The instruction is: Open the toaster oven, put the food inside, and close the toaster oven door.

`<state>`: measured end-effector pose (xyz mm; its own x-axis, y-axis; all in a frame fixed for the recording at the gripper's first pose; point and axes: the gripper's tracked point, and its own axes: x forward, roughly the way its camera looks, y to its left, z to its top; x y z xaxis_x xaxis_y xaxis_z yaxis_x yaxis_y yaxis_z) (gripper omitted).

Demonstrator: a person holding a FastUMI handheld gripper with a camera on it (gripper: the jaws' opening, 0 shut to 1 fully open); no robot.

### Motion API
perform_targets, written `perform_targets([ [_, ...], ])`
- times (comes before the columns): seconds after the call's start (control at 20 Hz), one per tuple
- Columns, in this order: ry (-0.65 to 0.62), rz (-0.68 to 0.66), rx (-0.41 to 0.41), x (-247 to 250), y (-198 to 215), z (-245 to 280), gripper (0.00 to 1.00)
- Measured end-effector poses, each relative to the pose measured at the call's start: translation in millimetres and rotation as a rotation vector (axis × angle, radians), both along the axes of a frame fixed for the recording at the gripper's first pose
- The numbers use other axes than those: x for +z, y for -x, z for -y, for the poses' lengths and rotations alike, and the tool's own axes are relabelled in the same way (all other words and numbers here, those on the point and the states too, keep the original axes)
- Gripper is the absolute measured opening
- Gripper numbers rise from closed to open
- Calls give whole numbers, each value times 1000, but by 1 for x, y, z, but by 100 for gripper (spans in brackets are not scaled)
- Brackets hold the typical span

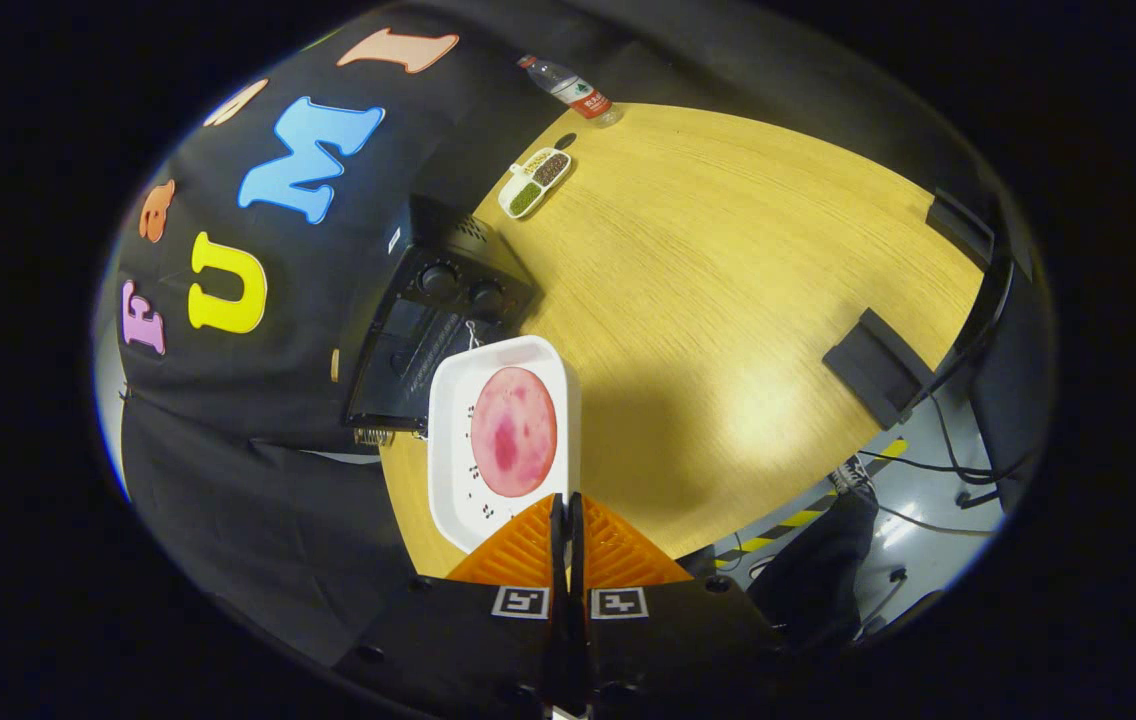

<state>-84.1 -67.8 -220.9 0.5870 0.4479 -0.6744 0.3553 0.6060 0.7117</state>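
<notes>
Claw (566,515) pinching sq. white tray (453,450) rim — round pink slice (514,431).

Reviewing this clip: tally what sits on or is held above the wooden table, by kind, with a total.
Toaster oven: 1
White tray with a pink round of food, its near edge pinched between the fingers of the gripper: 1
Divided dish of grains: 1
Water bottle: 1
Black block: 1
Total: 5
</notes>
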Motion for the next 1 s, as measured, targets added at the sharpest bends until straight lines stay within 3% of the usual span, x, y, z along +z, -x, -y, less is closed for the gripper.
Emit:
perform_targets([
  [0.45, -43, 30, 75, 27, -11, -79, 1],
  [1.0, -22, 14, 84, 9, -85, -144, 1],
])
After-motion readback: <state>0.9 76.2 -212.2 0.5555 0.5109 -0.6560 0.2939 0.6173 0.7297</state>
